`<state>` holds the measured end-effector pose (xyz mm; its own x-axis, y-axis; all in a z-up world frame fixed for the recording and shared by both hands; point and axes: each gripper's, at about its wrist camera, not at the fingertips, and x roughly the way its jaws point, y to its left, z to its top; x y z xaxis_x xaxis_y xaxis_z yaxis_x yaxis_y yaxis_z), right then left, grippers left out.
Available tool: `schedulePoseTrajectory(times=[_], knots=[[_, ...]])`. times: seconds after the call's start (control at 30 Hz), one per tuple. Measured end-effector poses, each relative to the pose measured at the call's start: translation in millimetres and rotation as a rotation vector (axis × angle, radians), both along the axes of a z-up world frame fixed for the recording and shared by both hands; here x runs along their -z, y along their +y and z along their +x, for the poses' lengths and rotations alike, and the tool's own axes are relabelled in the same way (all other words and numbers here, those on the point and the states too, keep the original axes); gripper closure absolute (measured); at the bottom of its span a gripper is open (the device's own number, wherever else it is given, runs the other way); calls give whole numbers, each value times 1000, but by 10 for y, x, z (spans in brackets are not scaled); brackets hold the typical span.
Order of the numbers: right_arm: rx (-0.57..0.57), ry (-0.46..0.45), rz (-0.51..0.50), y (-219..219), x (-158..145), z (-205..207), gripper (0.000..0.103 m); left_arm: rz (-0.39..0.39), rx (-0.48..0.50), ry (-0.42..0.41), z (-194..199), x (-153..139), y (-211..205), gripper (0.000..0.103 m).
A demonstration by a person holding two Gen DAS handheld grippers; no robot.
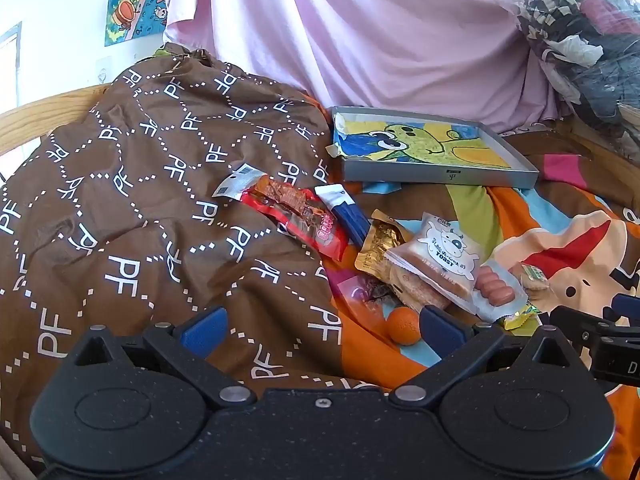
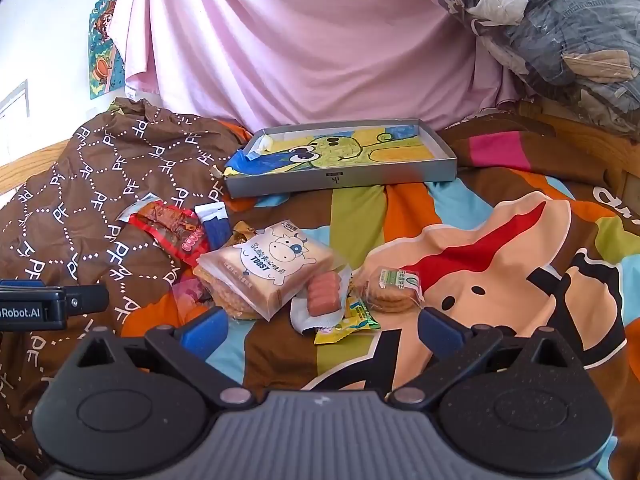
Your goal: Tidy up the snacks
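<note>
Pink sheet (image 2: 304,40) hangs behind a bed spread with a striped cartoon cover (image 2: 500,248); brown lettered quilt (image 1: 132,200) heaped at its left edge. Grey tray (image 2: 340,168), lined with a drawing, sits at the far edge, holding no snacks. Snack pile lies mid-cover, near the tray: toast pack (image 2: 276,268) on top, red packet (image 1: 300,216) on the quilt's edge, sausage pack (image 2: 322,300), biscuit pack (image 2: 394,288), small orange (image 1: 403,325). Left gripper (image 1: 320,326) and right gripper (image 2: 320,326): both spread wide, holding nothing, hovering near the pile. Judged step: sorting not yet begun. Next: close on 1 pack, likely the toast, carry it to the tray.
</note>
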<state>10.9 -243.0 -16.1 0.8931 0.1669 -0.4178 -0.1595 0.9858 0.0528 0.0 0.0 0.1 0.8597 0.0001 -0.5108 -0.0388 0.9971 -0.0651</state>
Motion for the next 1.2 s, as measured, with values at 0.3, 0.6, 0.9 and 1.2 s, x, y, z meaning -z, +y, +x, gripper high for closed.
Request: schedulePoseTrajectory(times=[0.3,0.6,0.9,1.2], knots=[[0,3,1,-4,5,1,0,0,-3,4,2,5,0,1],[0,6,2,0,7,0,0,-1,-2,4,2,1,2,1],[0,8,3,0,12,0,0,-1,-1,5,2,1,3,1],[-2,12,4,-9,33,-6,0,-1,-2,6,3,1,2,1]])
